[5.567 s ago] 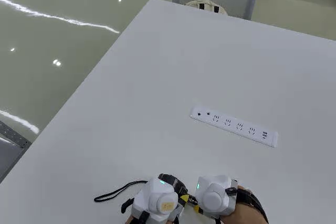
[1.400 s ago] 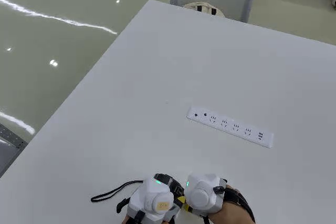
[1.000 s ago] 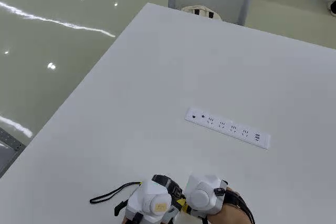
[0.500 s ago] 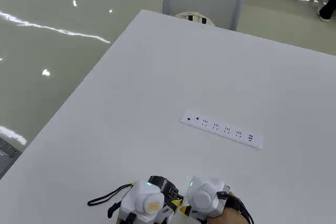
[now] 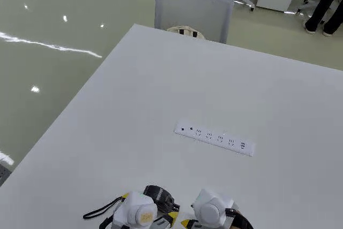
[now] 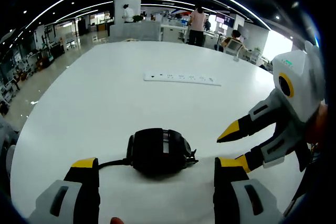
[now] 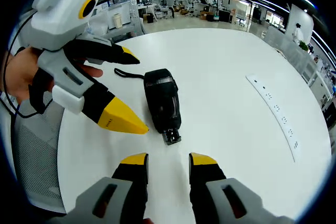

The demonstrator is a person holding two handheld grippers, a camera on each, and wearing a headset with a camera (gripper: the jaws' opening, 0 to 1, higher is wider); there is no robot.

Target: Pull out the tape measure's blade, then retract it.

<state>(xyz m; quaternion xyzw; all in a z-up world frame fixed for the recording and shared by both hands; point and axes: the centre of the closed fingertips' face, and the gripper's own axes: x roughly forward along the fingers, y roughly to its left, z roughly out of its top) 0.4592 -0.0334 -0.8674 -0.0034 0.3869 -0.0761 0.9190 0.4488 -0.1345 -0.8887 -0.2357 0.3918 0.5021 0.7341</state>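
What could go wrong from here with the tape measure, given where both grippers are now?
1. The tape measure lies loose on the table, with the left gripper open and not gripping it. Pulling before it clamps would likely drag the case.
2. The blade hook is small, and the open right gripper may slip off it.
3. The strap runs by one left jaw and could get pinched.

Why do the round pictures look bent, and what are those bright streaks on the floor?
Left gripper view: the fisheye lens bows the table; right gripper view: it curves the power strip; head view: lights glare off the glossy floor.
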